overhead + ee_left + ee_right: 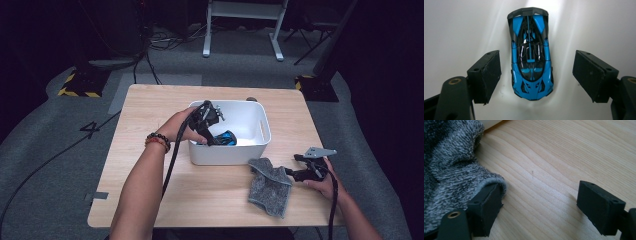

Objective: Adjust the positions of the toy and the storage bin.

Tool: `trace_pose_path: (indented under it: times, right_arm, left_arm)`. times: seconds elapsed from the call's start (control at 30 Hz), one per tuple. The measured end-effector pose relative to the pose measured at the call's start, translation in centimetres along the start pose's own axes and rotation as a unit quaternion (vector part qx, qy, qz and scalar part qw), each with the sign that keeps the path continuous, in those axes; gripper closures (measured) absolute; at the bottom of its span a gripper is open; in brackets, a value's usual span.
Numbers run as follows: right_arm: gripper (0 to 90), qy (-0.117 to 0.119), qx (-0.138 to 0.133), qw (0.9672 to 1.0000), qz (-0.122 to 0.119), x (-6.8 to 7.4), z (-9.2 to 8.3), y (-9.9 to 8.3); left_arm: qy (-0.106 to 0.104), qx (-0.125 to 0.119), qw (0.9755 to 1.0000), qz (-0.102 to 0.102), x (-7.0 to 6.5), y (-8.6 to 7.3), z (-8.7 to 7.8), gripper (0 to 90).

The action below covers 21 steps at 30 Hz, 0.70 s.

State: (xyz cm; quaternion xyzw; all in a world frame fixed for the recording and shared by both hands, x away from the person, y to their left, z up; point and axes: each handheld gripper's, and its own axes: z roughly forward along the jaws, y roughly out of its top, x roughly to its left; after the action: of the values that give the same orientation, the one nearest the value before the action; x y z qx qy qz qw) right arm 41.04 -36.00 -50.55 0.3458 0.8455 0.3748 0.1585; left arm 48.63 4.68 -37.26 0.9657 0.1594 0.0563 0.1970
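My left hand (182,126) reaches in over the left wall of the white bin (262,131), which sits near the middle of the wooden table (150,165). Left gripper (216,139) points down into the bin. In the left gripper view its jaws stand spread, one on each side of the blue toy car (531,55). Car lies flat on the white bin floor (461,30), roof up, lengthwise between the jaws. Clear white gap shows on both sides of the car, wider on the right side of that view; pads touch nothing. From the high view the car (226,137) sits low in the bin by the front-left corner, partly behind the gripper.

Next over, the grey cloth (270,186) lies crumpled on the table just in front of the bin's right front corner, apart from the bin wall.

Right hand (322,182) rests on the table near the right edge, well right of the bin. Right gripper (292,165) is low and level, pointing left at the cloth. In the right gripper view its jaws are spread too. The left one in that view sits against the cloth's folded edge (454,170); the other one is over bare wood (554,157). Nothing pinched.
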Motion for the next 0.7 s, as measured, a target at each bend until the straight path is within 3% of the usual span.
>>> trace_pose_path:
  times: [0.33, 0.7]
  right_arm:
    - [20.0, 0.000, 0.000, 1.0000, 0.000, 0.00, 0.00, 0.00]
    - [20.0, 0.000, 0.000, 1.0000, 0.000, 0.00, 0.00, 0.00]
  left_arm:
    - [0.021, -0.021, 0.9995, 0.005, -0.34, 0.14, -0.26, 23.0]
    - [0.039, -0.026, 0.9989, 0.009, -0.44, 0.11, -0.62, 23.0]
